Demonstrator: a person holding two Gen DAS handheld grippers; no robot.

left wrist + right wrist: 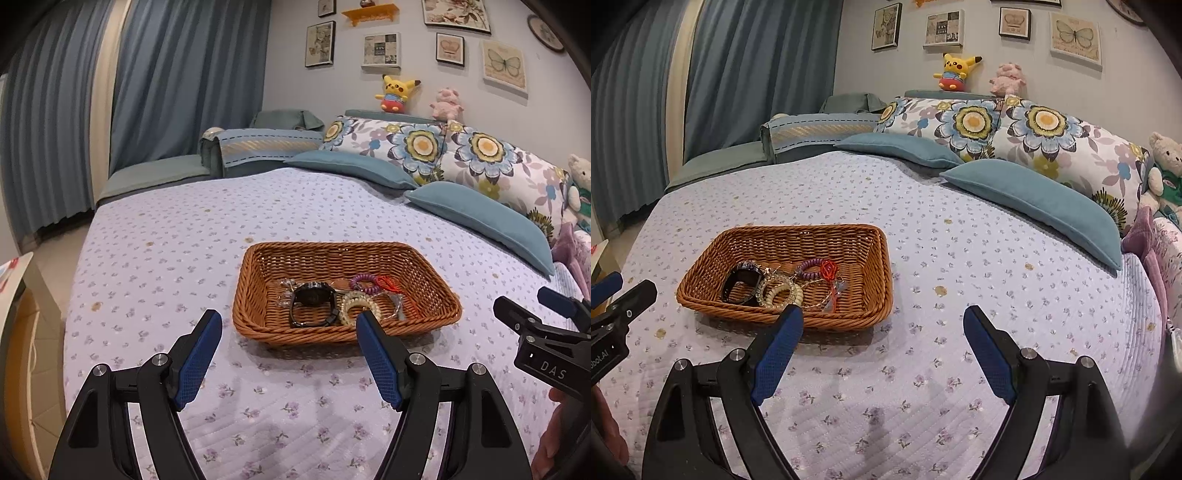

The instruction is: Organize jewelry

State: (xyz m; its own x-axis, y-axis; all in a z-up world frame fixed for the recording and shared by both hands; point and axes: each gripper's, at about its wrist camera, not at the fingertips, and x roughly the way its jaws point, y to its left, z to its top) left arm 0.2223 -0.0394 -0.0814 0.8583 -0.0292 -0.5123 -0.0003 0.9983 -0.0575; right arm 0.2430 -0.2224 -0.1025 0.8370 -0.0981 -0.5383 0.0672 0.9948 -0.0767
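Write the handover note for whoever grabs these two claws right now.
Left claw: open, empty, aimed at the brown woven wicker basket on the floral bedspread.
Right claw: open, empty, to the right of the basket.
Jewelry all heaped in the basket: black watch, cream coiled bracelet, purple coiled bracelet, red ornament.
Done: nothing picked up yet.
Left: sort every piece.

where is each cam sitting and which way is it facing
Left wrist: on the left claw, open, looking slightly down across the bed at the basket; right claw at right edge.
Right wrist: on the right claw, open, same heading; basket left of centre.
Shared: basket, watch, pillows.
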